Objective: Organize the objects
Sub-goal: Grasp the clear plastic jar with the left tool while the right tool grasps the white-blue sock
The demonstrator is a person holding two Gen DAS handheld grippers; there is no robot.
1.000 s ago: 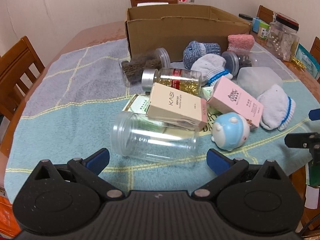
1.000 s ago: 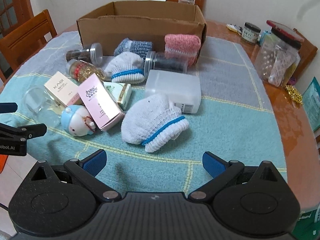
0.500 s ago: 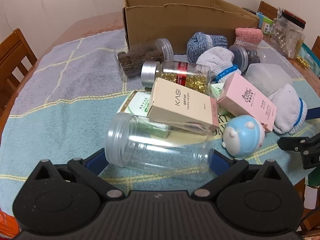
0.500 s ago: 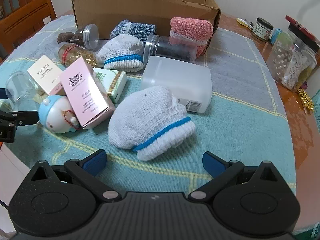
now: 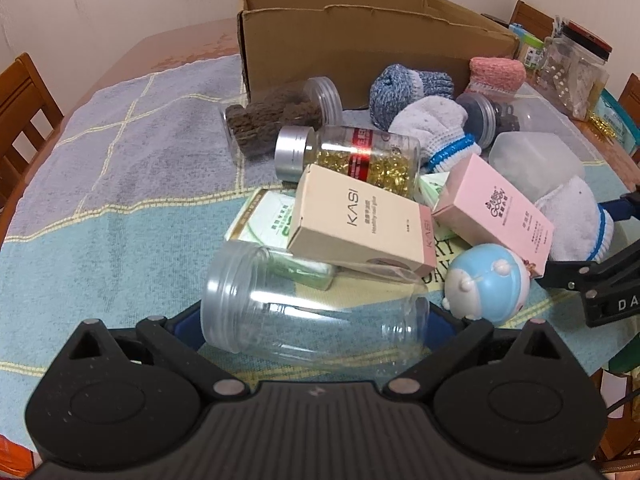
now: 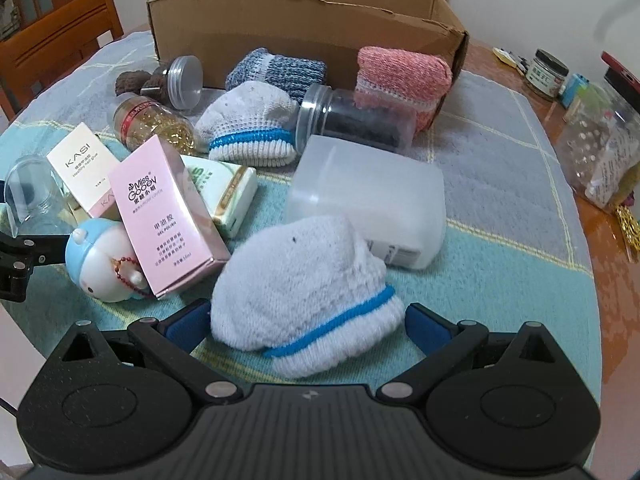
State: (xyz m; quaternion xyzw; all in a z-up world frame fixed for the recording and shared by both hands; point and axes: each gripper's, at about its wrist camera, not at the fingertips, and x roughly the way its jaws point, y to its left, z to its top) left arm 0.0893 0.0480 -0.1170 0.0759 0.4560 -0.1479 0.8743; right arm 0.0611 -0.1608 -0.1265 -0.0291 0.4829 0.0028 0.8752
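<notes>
The empty clear jar (image 5: pixel 312 316) lies on its side across the mouth of the left gripper (image 5: pixel 316 320), open rim to the left, base to the right. The jaws are spread wide, one blue pad at each end of the jar; whether the pads touch the plastic, I cannot tell. The cream KASI box (image 5: pixel 360 224) leans over the jar's far side, and the blue-and-white toy figure (image 5: pixel 486 284) sits just beside its base.

Over on the other side, the right gripper (image 6: pixel 308 328) is spread too, jaws released, with the white knit sock with the blue band (image 6: pixel 304 296) lying between the fingers, its cuff nearest the camera. Neither pad visibly presses the wool.

Just beyond the sock sit the frosted plastic container (image 6: pixel 368 204) and the pink Miss Gooey box (image 6: pixel 168 216), the latter leaning against the toy. Further back, a capsule bottle (image 5: pixel 352 156), a second white sock (image 6: pixel 248 128) and a dark-filled jar (image 6: pixel 356 120) crowd together, well packed.

The cardboard box (image 6: pixel 304 20) stands open at the far edge of the pile, on the checked cloth (image 5: pixel 120 184). Open cloth stretches to the left of the clear jar and to the right of the near sock. Wooden chairs (image 5: pixel 20 100) ring the table.
</notes>
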